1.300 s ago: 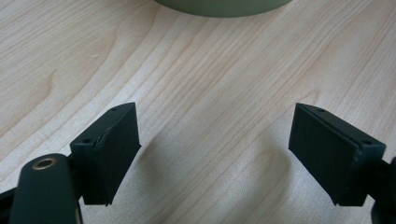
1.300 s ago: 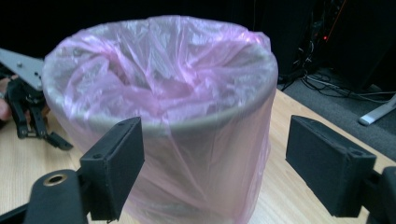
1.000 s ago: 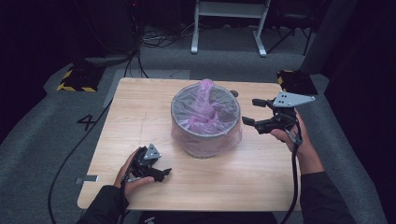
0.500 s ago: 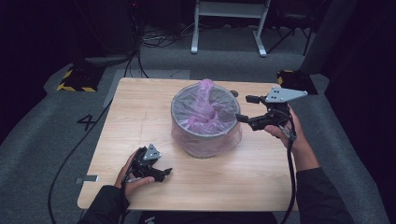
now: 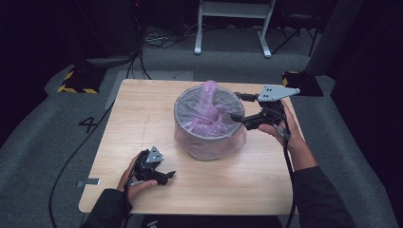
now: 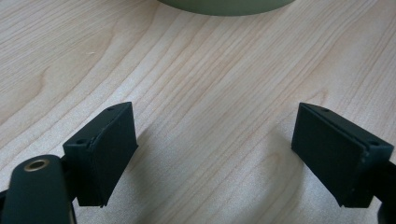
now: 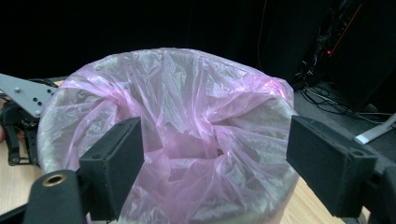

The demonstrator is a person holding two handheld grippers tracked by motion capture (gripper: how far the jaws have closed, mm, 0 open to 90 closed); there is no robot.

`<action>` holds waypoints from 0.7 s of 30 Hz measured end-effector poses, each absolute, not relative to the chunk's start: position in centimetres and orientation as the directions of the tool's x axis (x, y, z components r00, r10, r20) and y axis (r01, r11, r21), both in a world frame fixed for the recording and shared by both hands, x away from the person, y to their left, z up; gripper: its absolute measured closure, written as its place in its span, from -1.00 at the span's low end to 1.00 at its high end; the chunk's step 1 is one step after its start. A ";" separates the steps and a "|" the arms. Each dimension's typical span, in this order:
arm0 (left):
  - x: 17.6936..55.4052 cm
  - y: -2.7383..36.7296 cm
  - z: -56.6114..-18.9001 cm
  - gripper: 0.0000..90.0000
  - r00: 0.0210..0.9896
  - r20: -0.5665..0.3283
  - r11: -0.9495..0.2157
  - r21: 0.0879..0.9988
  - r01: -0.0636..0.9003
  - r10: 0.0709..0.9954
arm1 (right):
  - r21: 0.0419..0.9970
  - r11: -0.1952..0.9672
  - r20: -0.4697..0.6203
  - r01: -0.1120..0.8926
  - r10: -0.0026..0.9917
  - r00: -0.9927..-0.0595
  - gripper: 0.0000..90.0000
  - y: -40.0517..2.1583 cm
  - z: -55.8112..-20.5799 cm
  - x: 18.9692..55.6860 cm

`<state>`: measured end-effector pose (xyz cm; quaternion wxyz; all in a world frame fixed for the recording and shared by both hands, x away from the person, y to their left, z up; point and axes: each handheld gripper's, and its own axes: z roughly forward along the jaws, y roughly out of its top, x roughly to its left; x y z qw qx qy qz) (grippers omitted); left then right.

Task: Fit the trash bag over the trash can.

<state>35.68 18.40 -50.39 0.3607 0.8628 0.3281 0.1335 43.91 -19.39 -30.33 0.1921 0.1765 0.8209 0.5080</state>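
Right gripper (image 5: 240, 107), jaws spread and empty, has shifted left from frame right to the bin (image 5: 207, 142) rim | pink bag (image 5: 209, 114) lines the bin at table (image 5: 142, 118) centre; a grab looks imminent | left gripper (image 5: 164, 175), jaws apart, rests lower left, hand flat on wood.
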 end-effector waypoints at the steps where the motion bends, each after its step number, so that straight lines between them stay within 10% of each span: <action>1: 35.7 18.4 -50.4 -0.70 0.749 -0.007 -0.524 0.711 0.470 0.662 | 0.901 0.424 -0.137 0.094 0.482 -0.865 -0.57 -19.2 -30.3 44.0; 21: 35.7 18.4 -50.4 -0.70 0.750 -0.008 -0.523 0.711 0.470 0.662 | 0.865 0.487 -0.135 0.117 0.453 -0.881 -0.56 -15.7 -31.5 46.0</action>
